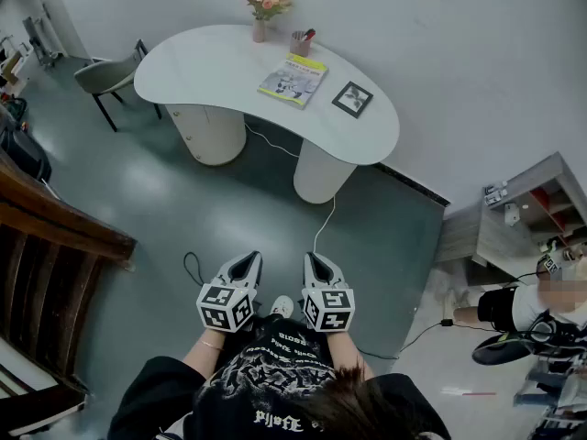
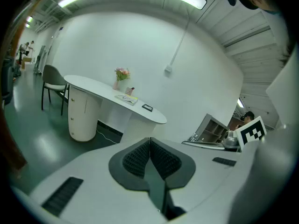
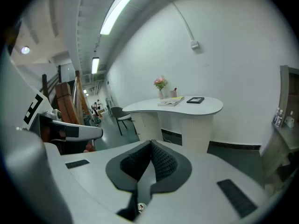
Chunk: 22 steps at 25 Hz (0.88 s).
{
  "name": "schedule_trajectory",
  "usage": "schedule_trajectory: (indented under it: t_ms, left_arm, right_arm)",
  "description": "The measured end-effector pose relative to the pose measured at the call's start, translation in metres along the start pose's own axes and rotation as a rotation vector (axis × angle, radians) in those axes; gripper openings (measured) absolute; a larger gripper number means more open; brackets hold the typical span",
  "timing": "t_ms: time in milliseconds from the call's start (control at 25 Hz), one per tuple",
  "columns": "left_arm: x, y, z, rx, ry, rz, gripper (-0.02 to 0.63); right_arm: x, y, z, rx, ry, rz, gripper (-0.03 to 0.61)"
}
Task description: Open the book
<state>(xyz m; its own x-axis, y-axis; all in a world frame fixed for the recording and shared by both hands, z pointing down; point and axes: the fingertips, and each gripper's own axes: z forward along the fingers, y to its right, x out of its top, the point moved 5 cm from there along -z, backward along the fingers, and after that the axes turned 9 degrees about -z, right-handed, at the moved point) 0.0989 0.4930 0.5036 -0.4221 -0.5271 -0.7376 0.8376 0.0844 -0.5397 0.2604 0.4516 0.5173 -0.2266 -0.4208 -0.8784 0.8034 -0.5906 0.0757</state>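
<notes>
A closed book [image 1: 293, 80] with a yellow-edged cover lies flat on the white curved table [image 1: 220, 62], far across the floor from me. It also shows as a small thing in the left gripper view, book [image 2: 126, 98], and in the right gripper view, book [image 3: 171, 101]. My left gripper [image 1: 248, 260] and right gripper [image 1: 315, 260] are held side by side close to my body, both pointing toward the table. Both are shut with nothing between the pads. In their own views the left gripper [image 2: 149, 141] and right gripper [image 3: 150, 144] show jaws pressed together.
On the table stand a pink flower vase [image 1: 264, 7], a pen cup [image 1: 301, 42] and a black picture frame [image 1: 352, 99]. A chair [image 1: 110, 76] sits at the table's left end. A cable [image 1: 316, 236] runs over the floor. A shelf unit [image 1: 523, 218] and a seated person [image 1: 537, 310] are at right.
</notes>
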Motion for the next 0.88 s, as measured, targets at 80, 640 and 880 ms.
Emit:
schedule_trajectory:
  t_ms: [80, 640, 880]
  left_arm:
    - [-0.002, 0.000, 0.001, 0.007, 0.001, 0.001, 0.025]
    - [0.009, -0.020, 0.017, 0.040, 0.015, -0.009, 0.025]
    - [0.035, -0.045, 0.042, 0.027, -0.004, -0.015, 0.025]
  right_arm:
    - [0.000, 0.000, 0.001, 0.017, 0.001, -0.015, 0.026]
    - [0.005, 0.018, 0.024, 0.010, 0.040, 0.090, 0.028]
    - [0.015, 0.026, 0.053, -0.030, 0.021, 0.105, 0.028]
